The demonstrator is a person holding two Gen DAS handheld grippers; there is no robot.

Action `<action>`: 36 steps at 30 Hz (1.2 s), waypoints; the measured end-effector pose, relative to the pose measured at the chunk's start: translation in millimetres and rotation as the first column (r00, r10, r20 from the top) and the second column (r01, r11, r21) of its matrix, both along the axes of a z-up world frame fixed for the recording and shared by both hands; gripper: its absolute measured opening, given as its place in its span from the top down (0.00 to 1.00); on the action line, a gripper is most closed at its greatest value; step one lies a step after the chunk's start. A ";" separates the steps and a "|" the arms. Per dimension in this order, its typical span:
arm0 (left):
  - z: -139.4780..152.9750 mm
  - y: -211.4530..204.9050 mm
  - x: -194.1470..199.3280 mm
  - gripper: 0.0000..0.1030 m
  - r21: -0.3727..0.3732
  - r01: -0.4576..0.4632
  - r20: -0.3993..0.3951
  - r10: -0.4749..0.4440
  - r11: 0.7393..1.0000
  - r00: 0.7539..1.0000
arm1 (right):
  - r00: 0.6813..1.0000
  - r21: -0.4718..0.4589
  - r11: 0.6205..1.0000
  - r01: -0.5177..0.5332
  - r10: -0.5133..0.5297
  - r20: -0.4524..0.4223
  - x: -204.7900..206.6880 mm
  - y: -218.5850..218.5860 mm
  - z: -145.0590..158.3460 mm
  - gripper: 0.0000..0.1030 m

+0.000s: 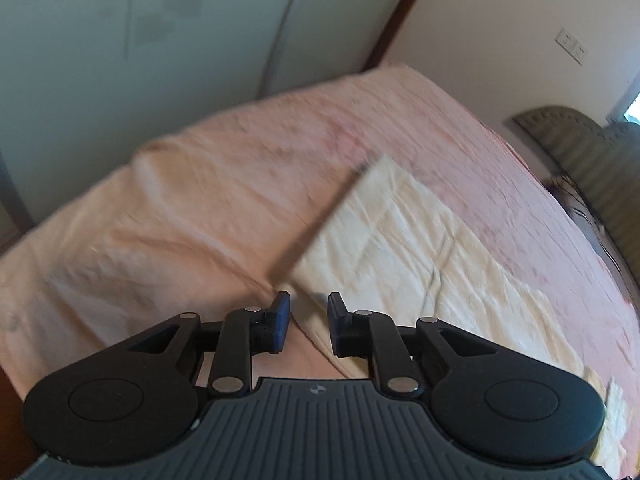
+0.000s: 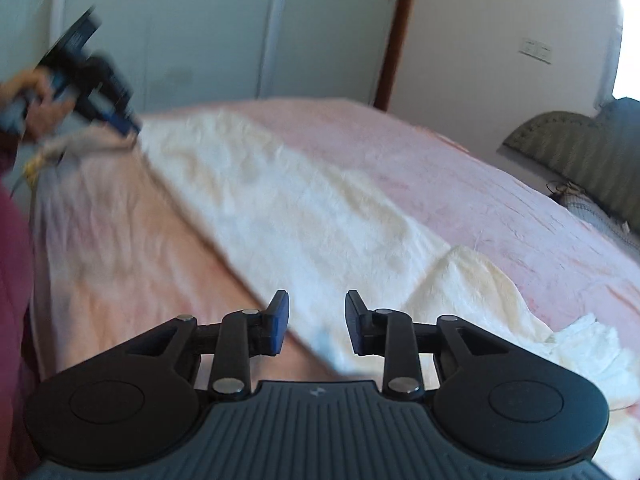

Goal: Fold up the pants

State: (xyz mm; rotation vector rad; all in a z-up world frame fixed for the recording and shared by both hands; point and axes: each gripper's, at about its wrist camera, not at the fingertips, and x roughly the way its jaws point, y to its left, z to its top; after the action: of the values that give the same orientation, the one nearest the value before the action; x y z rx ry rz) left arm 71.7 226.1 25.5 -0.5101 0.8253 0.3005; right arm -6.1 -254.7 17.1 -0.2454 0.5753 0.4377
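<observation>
Cream-white pants (image 2: 288,216) lie stretched along a pink bed (image 2: 460,184); in the left wrist view the pants (image 1: 420,232) run from the leg hem at centre toward the lower right. My left gripper (image 1: 308,322) is open and empty, just above the bed near the hem corner. It also shows blurred at the far left of the right wrist view (image 2: 128,126), at the pants' far end. My right gripper (image 2: 317,320) is open and empty, over the near edge of the pants, where the fabric bunches at the right.
White wardrobe doors (image 2: 208,32) stand behind the bed. A padded headboard (image 2: 576,156) and a pillow (image 2: 600,212) are at the right. The person's hand and maroon sleeve (image 2: 12,216) are at the left edge. The bedsheet (image 1: 160,220) is wrinkled.
</observation>
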 end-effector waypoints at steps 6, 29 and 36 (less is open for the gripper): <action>18.9 -26.8 5.0 0.76 0.016 0.091 0.059 -0.091 0.996 0.994 | 0.990 -0.046 0.996 0.073 -0.078 -0.120 29.5 12.8 -35.3 0.71; -9.1 -275.2 66.4 0.52 0.063 0.736 0.007 -0.738 0.674 0.675 | 0.642 0.186 0.615 0.767 -0.738 -0.207 16.3 -247.9 -33.6 0.49; -34.1 -368.9 54.8 0.51 -0.021 0.880 0.015 -0.880 0.474 0.474 | 0.490 0.134 0.472 0.871 -0.826 -0.278 40.5 -308.7 -45.7 0.48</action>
State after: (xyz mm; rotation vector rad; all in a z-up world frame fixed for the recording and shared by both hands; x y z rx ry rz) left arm 126.5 -142.8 -8.5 -0.0389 0.9905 -0.7015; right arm 34.4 -563.5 -28.6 0.3660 0.7326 -0.4829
